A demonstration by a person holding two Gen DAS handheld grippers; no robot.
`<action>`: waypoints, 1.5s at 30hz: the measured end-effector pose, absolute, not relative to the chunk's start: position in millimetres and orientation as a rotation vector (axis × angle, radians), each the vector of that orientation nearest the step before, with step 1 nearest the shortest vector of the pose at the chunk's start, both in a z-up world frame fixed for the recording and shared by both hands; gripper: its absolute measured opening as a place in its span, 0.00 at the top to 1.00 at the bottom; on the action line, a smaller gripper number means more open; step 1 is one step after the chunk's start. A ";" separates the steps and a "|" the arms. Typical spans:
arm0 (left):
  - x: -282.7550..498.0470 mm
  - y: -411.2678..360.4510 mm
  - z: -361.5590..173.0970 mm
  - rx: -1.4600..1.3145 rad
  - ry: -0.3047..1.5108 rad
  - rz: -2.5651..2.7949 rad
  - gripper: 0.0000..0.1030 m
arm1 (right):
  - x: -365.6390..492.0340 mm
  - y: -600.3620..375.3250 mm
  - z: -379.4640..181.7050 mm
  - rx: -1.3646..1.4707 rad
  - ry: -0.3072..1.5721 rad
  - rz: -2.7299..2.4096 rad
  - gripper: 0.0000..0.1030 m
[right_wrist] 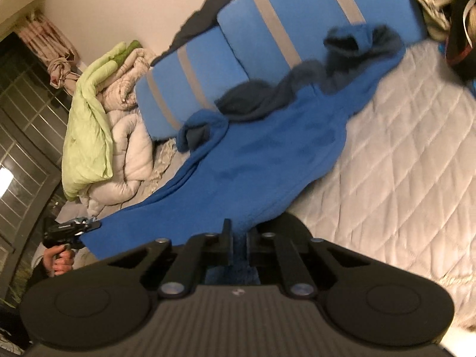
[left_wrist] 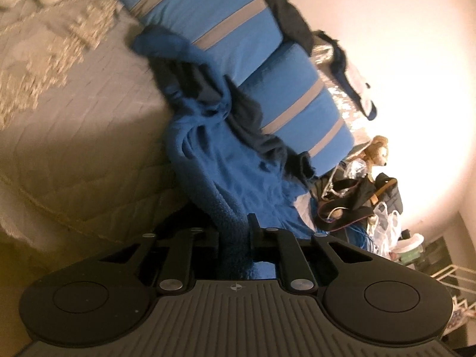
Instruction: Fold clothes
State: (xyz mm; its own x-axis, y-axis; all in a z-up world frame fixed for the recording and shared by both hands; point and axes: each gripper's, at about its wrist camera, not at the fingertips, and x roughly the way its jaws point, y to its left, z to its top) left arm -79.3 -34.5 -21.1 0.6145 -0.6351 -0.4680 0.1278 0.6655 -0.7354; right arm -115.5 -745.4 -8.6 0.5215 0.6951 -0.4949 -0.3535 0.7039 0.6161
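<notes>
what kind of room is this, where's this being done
Most likely a bedroom: a quilted bed cover lies under the blue fleece garment, blue striped pillows sit along the wall, and a bundled duvet is heaped at one end.

The garment (right_wrist: 267, 148) lies on the bed (right_wrist: 401, 163) (before the pillows (right_wrist: 190, 83)).

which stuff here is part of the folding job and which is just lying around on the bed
In the job:
- blue fleece garment
- left gripper and right gripper, both shut on its hem

Just lying about:
- striped blue pillows
- green and beige duvet
- teddy bear
- plastic bags
</notes>
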 end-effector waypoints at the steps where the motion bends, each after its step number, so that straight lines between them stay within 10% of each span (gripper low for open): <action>1: -81.9 -36.1 -17.2 -0.711 0.787 -0.489 0.85 | -117.1 -745.3 -2.5 0.470 0.781 0.652 0.93; 25: -104.2 -45.0 -50.4 -0.602 0.901 -0.295 0.78 | -142.5 -763.0 -15.0 0.334 0.882 0.526 0.92; 27: -104.8 -49.8 -46.8 -0.545 0.890 -0.267 0.61 | -142.9 -761.7 -15.5 0.305 0.885 0.535 0.83; 30: -108.6 -55.9 -38.2 -0.441 0.860 -0.207 0.36 | -141.5 -762.1 -11.1 0.265 0.872 0.500 0.21; 32: -112.3 -54.0 -31.3 -0.406 0.834 -0.169 0.30 | -141.8 -762.3 -4.7 0.245 0.837 0.472 0.07; 45: -116.8 -27.5 71.2 -0.226 0.596 -0.033 0.28 | -139.9 -775.5 53.9 0.161 0.600 0.322 0.00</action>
